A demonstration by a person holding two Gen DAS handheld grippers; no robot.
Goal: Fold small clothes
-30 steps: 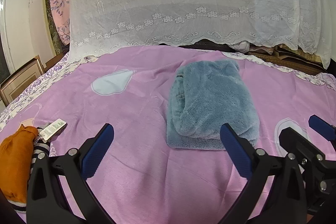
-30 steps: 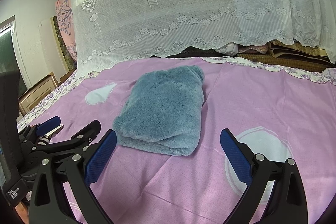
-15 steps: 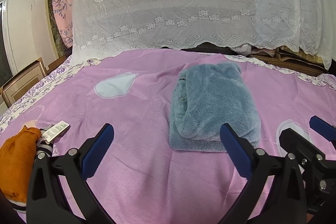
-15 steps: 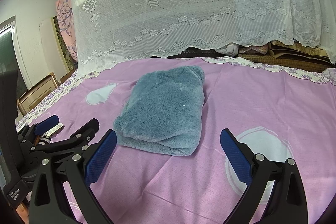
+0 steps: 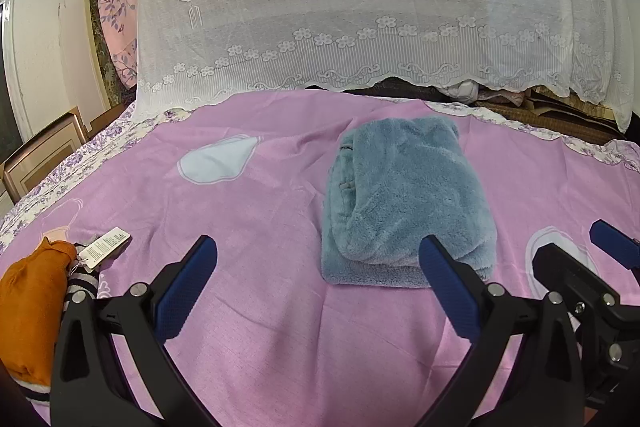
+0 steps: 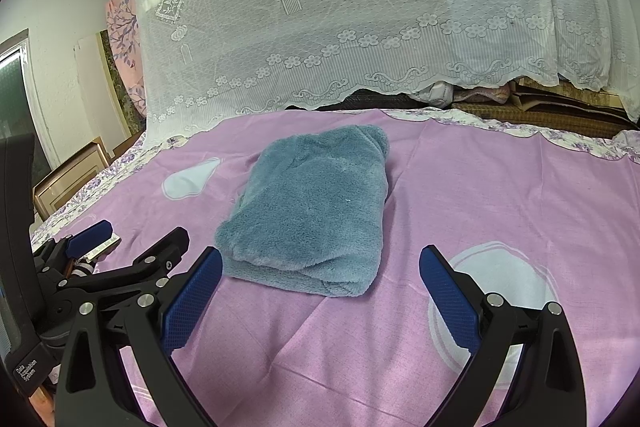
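A grey-blue fleece garment [image 5: 404, 203] lies folded into a thick rectangle on the purple bed sheet [image 5: 248, 211]; it also shows in the right wrist view [image 6: 316, 211]. My left gripper [image 5: 318, 283] is open and empty, hovering just short of the garment's near edge, left of it. My right gripper [image 6: 320, 291] is open and empty, also just short of the near edge. Each gripper shows at the edge of the other's view: the right gripper [image 5: 592, 267] and the left gripper [image 6: 128, 243].
An orange garment with a striped piece and a paper tag [image 5: 36, 291] lies at the near left. A white lace net [image 5: 360, 7] hangs at the bed's far side. A wooden bed frame [image 5: 44, 155] stands at left. Folded bedding [image 6: 540, 103] lies behind.
Both grippers have drawn back and tilted slightly; the folded garment sits a little farther and lower in the views. Both stay open and empty.
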